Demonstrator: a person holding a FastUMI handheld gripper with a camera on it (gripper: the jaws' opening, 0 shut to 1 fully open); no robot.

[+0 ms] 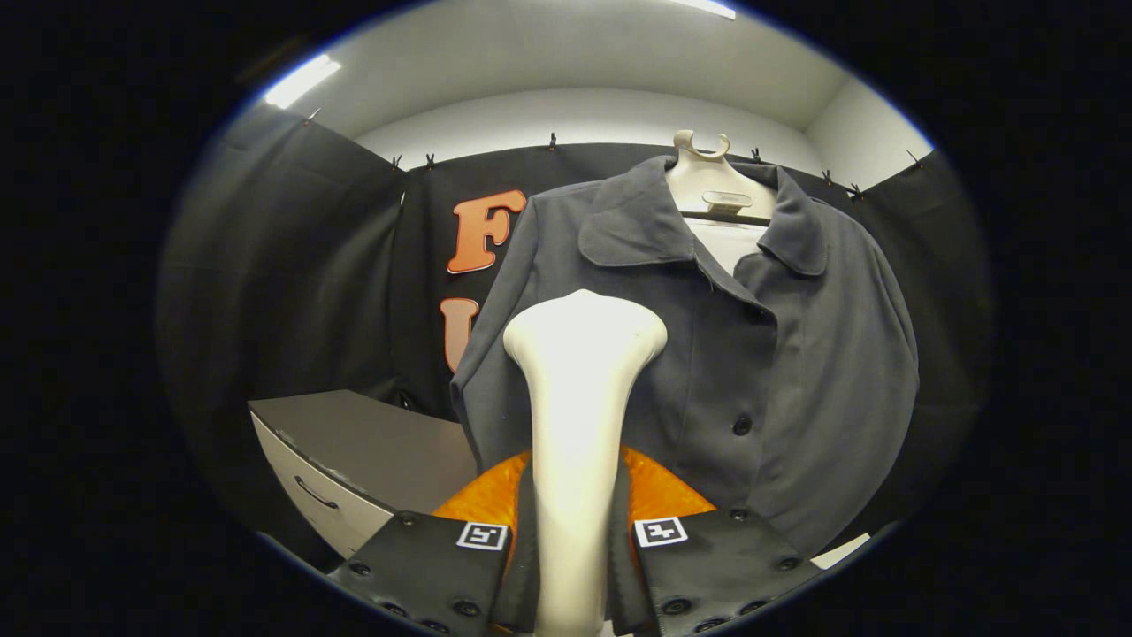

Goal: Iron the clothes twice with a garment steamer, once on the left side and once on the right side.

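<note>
- Far left: black cloth wall (292, 265) of the booth, clipped along its top edge, white ceiling above with a light strip (302, 80).
- Lower left: a grey-topped cabinet (371, 442) with a white drawer front and a dark handle (316, 495); it stands against the cloth, left of the jacket's hem.
- My tongs (573, 548) are clenched on the garment steamer (579, 398); both fingers press its white handle from either side, one finger (442, 566) on the left, the other on the right. Each finger carries a square marker tag.
- The steamer stands upright between the fingers, narrow at the grip and flaring to a wide rounded head at the top.
- Steamer head sits in front of the jacket's left front panel as I see it, at chest height, below the collar. Can't tell if it touches the fabric.
- Something orange (659, 491) shows just behind the handle, between the fingers and the jacket's hem; can't tell what it is.
- Centre to right: dark grey jacket (796, 354), buttoned, collar open, hanging on a pale hanger (707, 177) in front of the cloth wall.
- Dark buttons (741, 425) run down the placket, right of the steamer.
- Far right: more black cloth, white wall corner above.
</note>
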